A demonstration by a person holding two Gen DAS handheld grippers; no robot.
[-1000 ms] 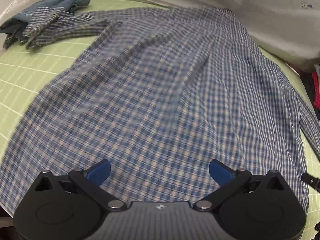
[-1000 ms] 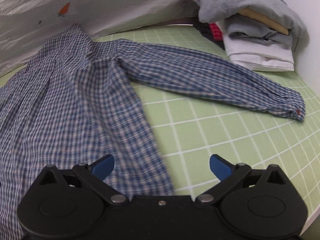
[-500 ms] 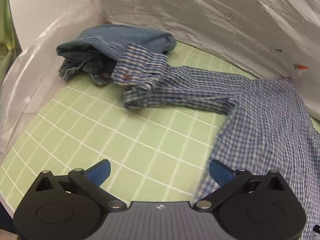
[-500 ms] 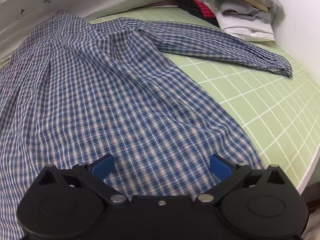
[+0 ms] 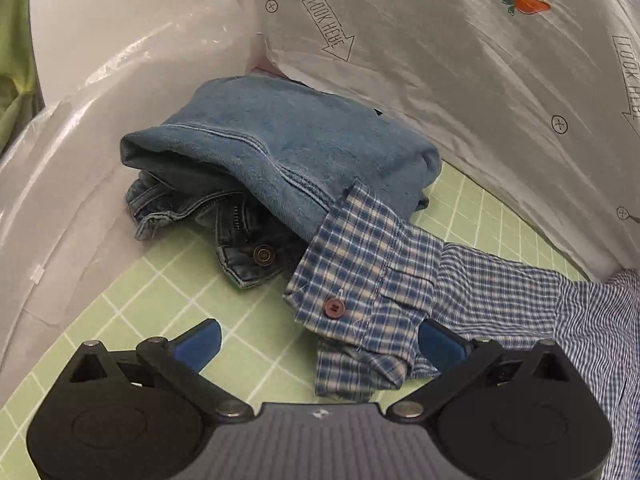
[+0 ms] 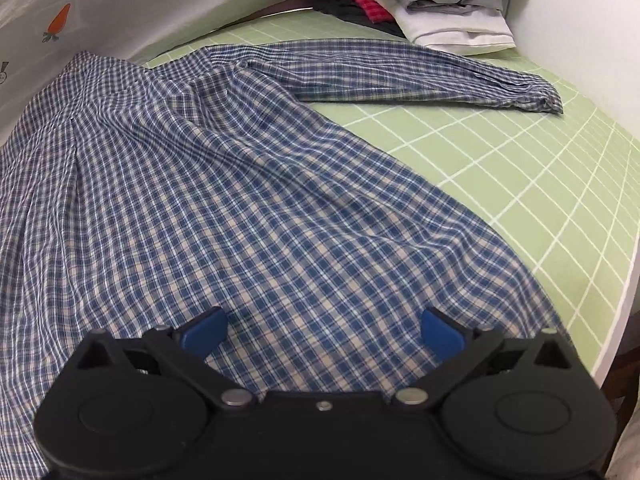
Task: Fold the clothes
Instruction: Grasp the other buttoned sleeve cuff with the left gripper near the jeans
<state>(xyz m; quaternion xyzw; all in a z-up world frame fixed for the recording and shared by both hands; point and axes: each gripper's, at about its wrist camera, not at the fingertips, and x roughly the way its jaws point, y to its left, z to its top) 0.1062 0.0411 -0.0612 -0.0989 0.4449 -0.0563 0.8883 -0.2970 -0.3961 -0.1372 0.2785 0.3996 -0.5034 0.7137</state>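
A blue and cream checked shirt point(image 6: 224, 208) lies spread flat on the green grid mat point(image 6: 532, 184), one sleeve point(image 6: 420, 80) stretched out to the right. Its other sleeve ends in a buttoned cuff point(image 5: 360, 280) that rests against a heap of denim. My left gripper point(image 5: 318, 344) is open right at that cuff, the cuff's lower edge lying between its blue pads. My right gripper point(image 6: 322, 330) is open low over the shirt's hem area, nothing held.
Crumpled blue jeans point(image 5: 280, 160) sit in the back left corner against white plastic sheeting point(image 5: 460, 60). A stack of folded clothes point(image 6: 432, 4) stands at the back right. The mat's right edge point(image 6: 616, 320) drops off near my right gripper.
My left gripper swung left from over the shirt's body and closed in on the sleeve cuff by the jeans. My right gripper shifted left over the shirt's lower part. Both stayed open.
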